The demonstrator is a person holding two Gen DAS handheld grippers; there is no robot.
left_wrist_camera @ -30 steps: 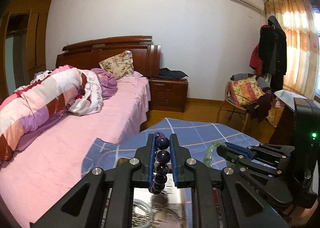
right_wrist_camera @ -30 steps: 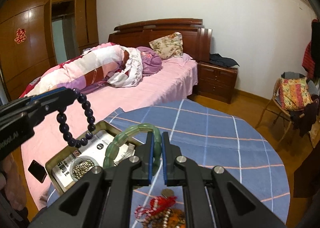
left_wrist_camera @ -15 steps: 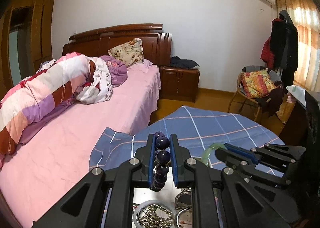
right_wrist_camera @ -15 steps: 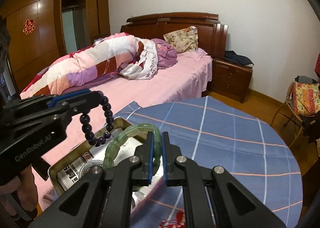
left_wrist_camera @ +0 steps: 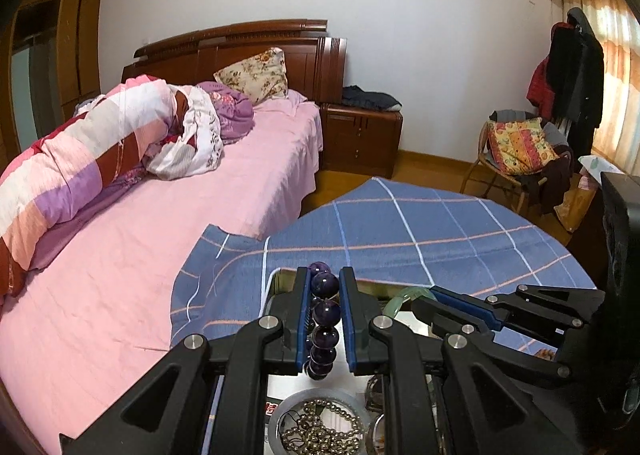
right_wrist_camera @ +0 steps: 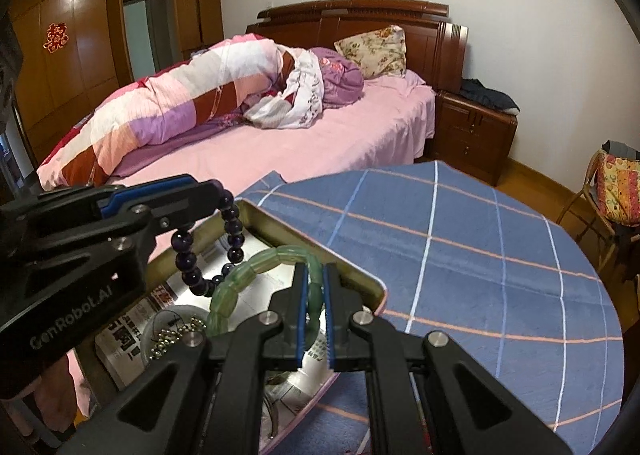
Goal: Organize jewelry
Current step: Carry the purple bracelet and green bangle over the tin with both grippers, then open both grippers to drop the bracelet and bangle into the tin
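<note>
Bracelets hang above the tin (right_wrist_camera: 280,233), unplaced: left gripper (left_wrist_camera: 324,319) clamps purple beads (left_wrist_camera: 325,313), right gripper (right_wrist_camera: 315,315) pinches green bangle (right_wrist_camera: 256,267).

A: Change since a second ago?
B: Both grippers have come down toward the metal tray (right_wrist_camera: 362,275). The purple bead bracelet (right_wrist_camera: 224,239) and green bracelet (right_wrist_camera: 248,275) now hang over it, below the jaws.
</note>
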